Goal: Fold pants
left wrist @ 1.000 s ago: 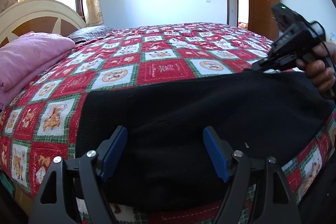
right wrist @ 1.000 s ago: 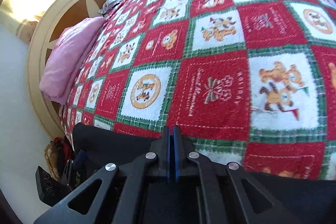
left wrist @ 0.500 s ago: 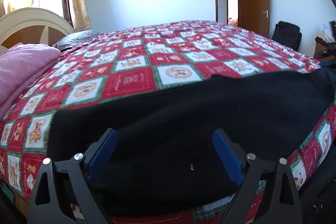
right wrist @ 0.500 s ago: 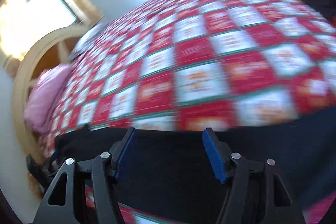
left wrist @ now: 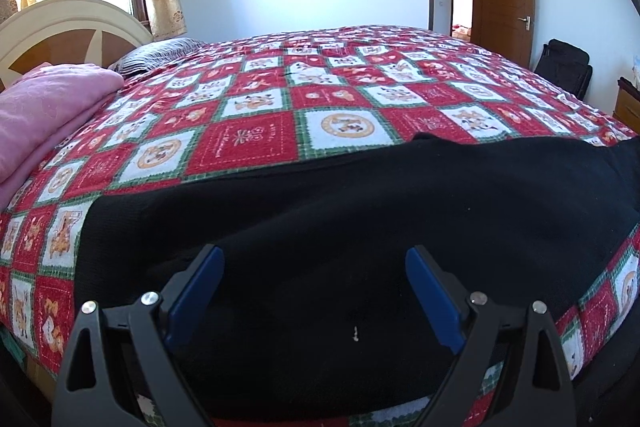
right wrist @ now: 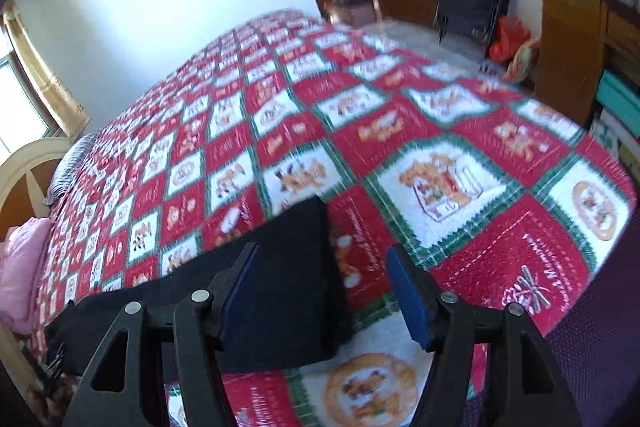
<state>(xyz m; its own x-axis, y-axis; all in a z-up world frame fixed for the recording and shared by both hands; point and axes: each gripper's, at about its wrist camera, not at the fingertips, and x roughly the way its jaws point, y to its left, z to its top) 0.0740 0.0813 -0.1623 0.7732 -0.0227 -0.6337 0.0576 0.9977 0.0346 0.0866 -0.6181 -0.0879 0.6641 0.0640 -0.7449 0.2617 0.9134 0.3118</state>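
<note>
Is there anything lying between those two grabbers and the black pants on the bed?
Nothing visible. The black pants lie flat on the quilt, right beneath both the left gripper and the right gripper, jaws open.

Black pants lie spread along the near edge of a red-and-white patchwork bedspread, beneath the wide-open left gripper, which holds nothing. A folded pink blanket rests at the bedspread's left end.
</note>
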